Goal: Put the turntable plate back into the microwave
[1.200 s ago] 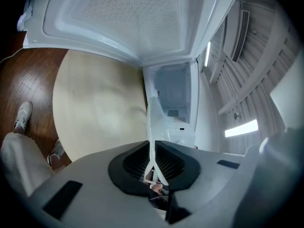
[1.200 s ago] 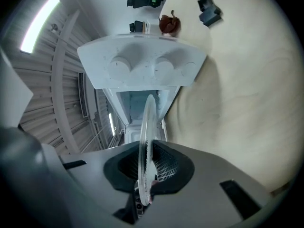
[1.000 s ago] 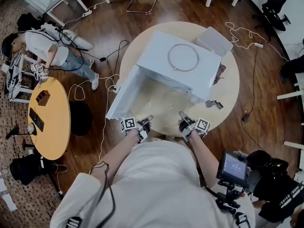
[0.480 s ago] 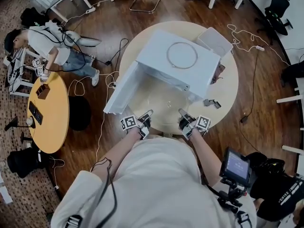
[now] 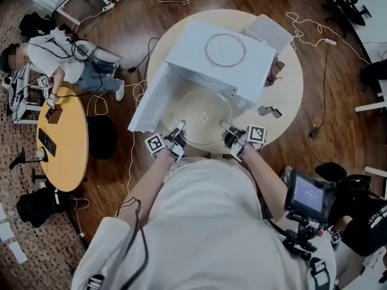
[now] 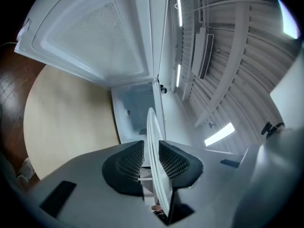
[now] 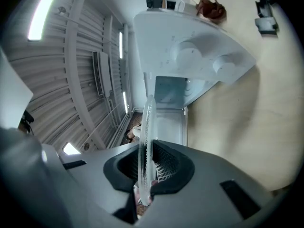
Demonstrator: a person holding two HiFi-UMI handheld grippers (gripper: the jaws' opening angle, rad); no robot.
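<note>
The clear glass turntable plate (image 5: 202,115) hangs level in front of the open white microwave (image 5: 227,62). My left gripper (image 5: 176,136) is shut on its near left rim. On the near right rim my right gripper (image 5: 229,134) is shut too. In the left gripper view the plate (image 6: 153,137) runs edge-on between the dark pads (image 6: 127,161), with the cavity (image 6: 135,106) straight ahead. The right gripper view shows the plate (image 7: 147,122) pinched in that gripper (image 7: 146,167), facing the cavity (image 7: 170,93). The door (image 5: 147,103) stands swung out at the left.
A wire roller ring (image 5: 225,50) lies on top of the microwave. A white box (image 5: 269,31) stands behind it, and a small dark clip (image 5: 266,110) lies on the round table (image 5: 289,110) at the right. A person sits by a second table (image 5: 60,139) at the left; a camera rig (image 5: 309,197) is at lower right.
Both grippers have lifted the plate off the table and carried it a little toward the microwave's opening. Both grips are unchanged.
</note>
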